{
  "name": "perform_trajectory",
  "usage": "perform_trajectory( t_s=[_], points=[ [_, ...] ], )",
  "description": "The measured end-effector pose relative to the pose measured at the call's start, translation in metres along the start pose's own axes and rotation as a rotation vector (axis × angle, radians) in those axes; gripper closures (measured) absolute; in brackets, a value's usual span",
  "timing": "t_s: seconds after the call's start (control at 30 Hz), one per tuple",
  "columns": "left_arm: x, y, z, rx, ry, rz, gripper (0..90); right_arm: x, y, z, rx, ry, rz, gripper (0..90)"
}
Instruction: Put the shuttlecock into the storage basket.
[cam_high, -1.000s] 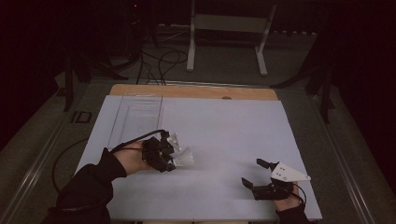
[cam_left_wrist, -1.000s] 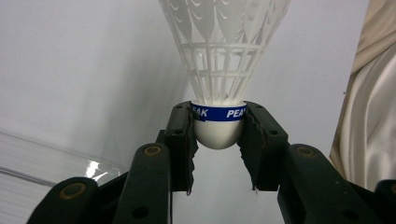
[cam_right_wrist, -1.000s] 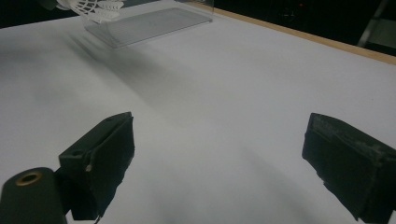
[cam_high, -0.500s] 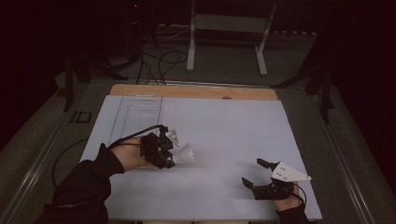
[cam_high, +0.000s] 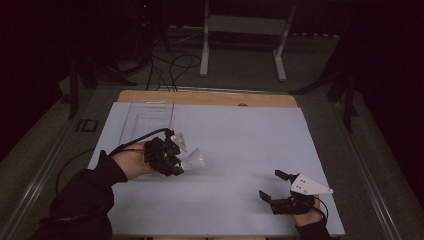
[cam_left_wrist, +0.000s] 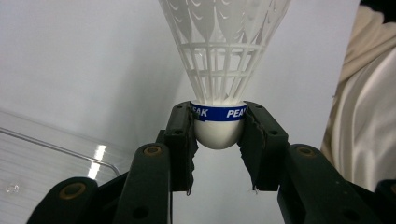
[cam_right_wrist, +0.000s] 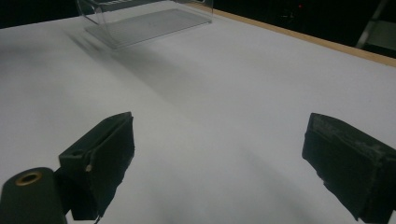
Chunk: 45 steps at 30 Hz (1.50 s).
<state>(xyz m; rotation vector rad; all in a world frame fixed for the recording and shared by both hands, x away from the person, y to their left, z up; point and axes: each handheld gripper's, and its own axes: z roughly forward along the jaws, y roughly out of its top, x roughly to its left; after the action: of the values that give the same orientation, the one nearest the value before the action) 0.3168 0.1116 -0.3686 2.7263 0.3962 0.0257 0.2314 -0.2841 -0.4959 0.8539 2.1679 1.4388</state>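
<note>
On the left side of the white tabletop, I hold my left tongs up a little off the sheet. They are clamped on a white shuttlecock. From the left gripper view I see it well: the two black pads squeeze the round cork end of the shuttlecock, one on each side, just under its blue band with white letters. The net-like skirt points away from the tongs and spreads out wide.

Just behind my left hand lies a clear box, flat on the tabletop near the far left corner. I see a corner of it in the left gripper view too, below and to the left of the shuttlecock. The shuttlecock is not in the box; it is in the air, near it.

My right tongs sit low at the near right side, well apart from the shuttlecock. Their jaws stand wide apart, with nothing but bare white sheet between them. A grey plate sits on top of them.
</note>
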Motion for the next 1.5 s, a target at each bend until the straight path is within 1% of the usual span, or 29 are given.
perform_trajectory(
  t_s=[0.13, 0.2, 0.3, 0.33, 0.37, 0.43, 0.5, 0.6, 0.77, 0.87, 0.93, 1.13, 1.17, 1.33, 1.37, 1.5],
  points=[
    [0.001, -0.001, -0.005, -0.008, 0.005, -0.002, 66.3, 0.000, 0.000, 0.000, 0.001, -0.002, 0.000, 9.0],
    [0.002, -0.002, -0.007, -0.012, 0.008, -0.014, 66.3, 0.000, 0.000, 0.000, 0.001, -0.003, 0.001, 9.0],
    [0.004, -0.003, -0.010, -0.012, 0.009, -0.009, 66.4, 0.000, 0.000, 0.000, 0.002, -0.001, 0.001, 9.0],
    [0.004, -0.003, -0.010, -0.010, 0.016, -0.006, 66.3, 0.000, 0.000, 0.000, 0.003, -0.002, -0.001, 9.0],
    [0.004, -0.004, -0.010, -0.018, 0.013, -0.018, 66.3, 0.000, 0.000, 0.000, 0.002, -0.001, 0.001, 9.0],
    [0.004, -0.005, -0.011, -0.015, 0.019, -0.011, 66.3, 0.000, 0.000, 0.000, 0.003, -0.001, 0.001, 9.0],
    [0.005, -0.006, -0.012, -0.018, 0.013, -0.018, 66.3, 0.000, 0.000, 0.000, 0.003, -0.002, 0.001, 9.0],
    [0.007, -0.009, -0.015, -0.016, 0.020, -0.028, 66.3, 0.000, 0.000, 0.000, 0.004, -0.001, 0.002, 9.0],
    [0.012, -0.014, -0.022, -0.028, 0.028, -0.044, 66.3, 0.001, 0.000, 0.000, 0.002, 0.001, 0.005, 9.0],
    [0.014, -0.018, -0.025, -0.025, 0.042, -0.057, 66.3, 0.000, 0.000, 0.000, 0.002, 0.001, 0.005, 9.0],
    [0.015, -0.020, -0.026, -0.028, 0.050, -0.064, 66.3, 0.001, 0.000, 0.000, 0.003, 0.000, 0.005, 9.0],
    [0.017, -0.027, -0.030, -0.028, 0.050, -0.080, 66.3, 0.001, 0.000, 0.000, 0.004, -0.001, 0.004, 9.0],
    [0.018, -0.028, -0.031, -0.032, 0.057, -0.087, 66.3, 0.001, 0.000, 0.000, 0.004, 0.000, 0.003, 9.0],
    [0.021, -0.033, -0.034, -0.041, 0.059, -0.096, 66.3, 0.001, 0.000, 0.000, 0.005, -0.001, 0.004, 9.0],
    [0.021, -0.034, -0.034, -0.043, 0.062, -0.105, 66.3, 0.001, 0.000, 0.000, 0.005, -0.001, 0.004, 9.0],
    [0.024, -0.038, -0.036, -0.040, 0.067, -0.117, 66.3, 0.001, 0.000, 0.000, 0.006, 0.001, 0.004, 9.0]
  ],
)
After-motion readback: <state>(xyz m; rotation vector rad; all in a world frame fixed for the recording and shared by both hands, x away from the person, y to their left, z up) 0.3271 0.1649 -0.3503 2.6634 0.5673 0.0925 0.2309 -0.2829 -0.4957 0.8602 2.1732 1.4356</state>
